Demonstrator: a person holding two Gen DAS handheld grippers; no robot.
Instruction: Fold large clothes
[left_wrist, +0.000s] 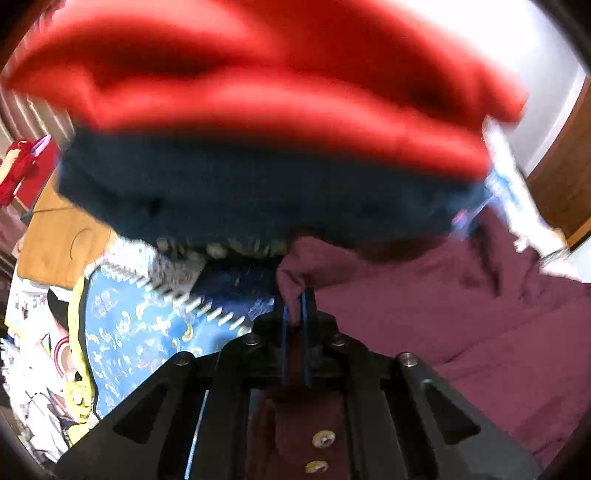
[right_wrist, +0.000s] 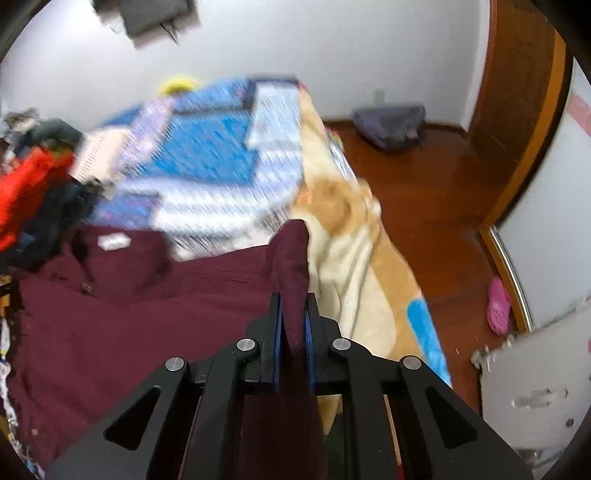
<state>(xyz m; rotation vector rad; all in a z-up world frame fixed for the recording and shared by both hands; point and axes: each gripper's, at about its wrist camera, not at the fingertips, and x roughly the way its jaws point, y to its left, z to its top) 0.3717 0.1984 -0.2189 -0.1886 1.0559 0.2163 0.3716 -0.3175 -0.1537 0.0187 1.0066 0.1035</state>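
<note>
Just a bed (right_wrist: 207, 155) here, covered in a blue-and-white patterned spread, pretty blurred. Lying right on it: a maroon shirt (right_wrist: 122, 317) spread across the near left, with a white neck label toward the far end. Heaped at the far left, a pile of clothes (left_wrist: 258, 122), red on top of dark blue. Along the right edge, a cream and tan blanket (right_wrist: 351, 251) draped down toward a wooden floor (right_wrist: 436, 192).

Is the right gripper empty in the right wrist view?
No, the right gripper is shut on a fold of the maroon shirt, and the cloth passes between its two blue pads.
</note>
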